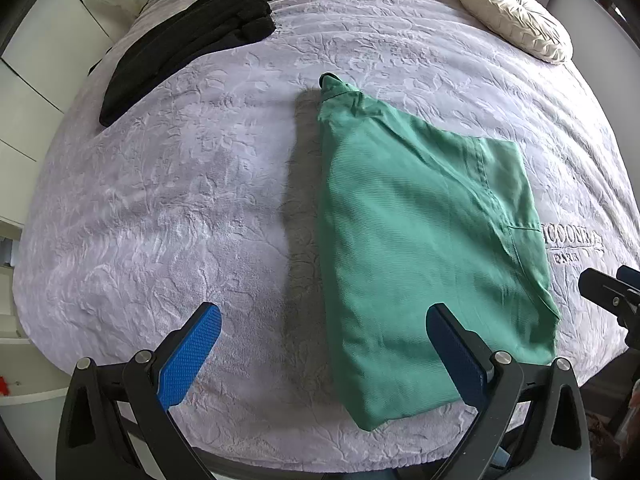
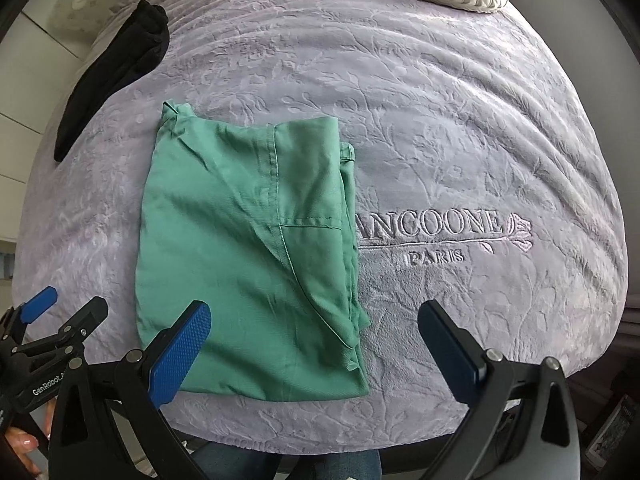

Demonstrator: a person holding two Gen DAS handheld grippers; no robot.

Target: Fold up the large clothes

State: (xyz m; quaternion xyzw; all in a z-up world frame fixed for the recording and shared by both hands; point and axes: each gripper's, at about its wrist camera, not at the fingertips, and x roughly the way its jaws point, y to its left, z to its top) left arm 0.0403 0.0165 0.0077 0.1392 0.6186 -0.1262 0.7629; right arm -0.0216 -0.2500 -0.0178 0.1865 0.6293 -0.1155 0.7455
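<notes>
Green garment [image 2: 248, 248] — lengthwise, collar away.

Soft, even daylight fills both views, bright enough to show the embossed pattern of the bedspread [image 1: 168, 184]. In the left wrist view the green garment [image 1: 420, 240] throws a soft shadow to its left. Both pictures bulge like a fisheye, with dark corners. Focus is sharp across the middle, and the stitched lettering [image 2: 432, 232] reads clearly.
</notes>
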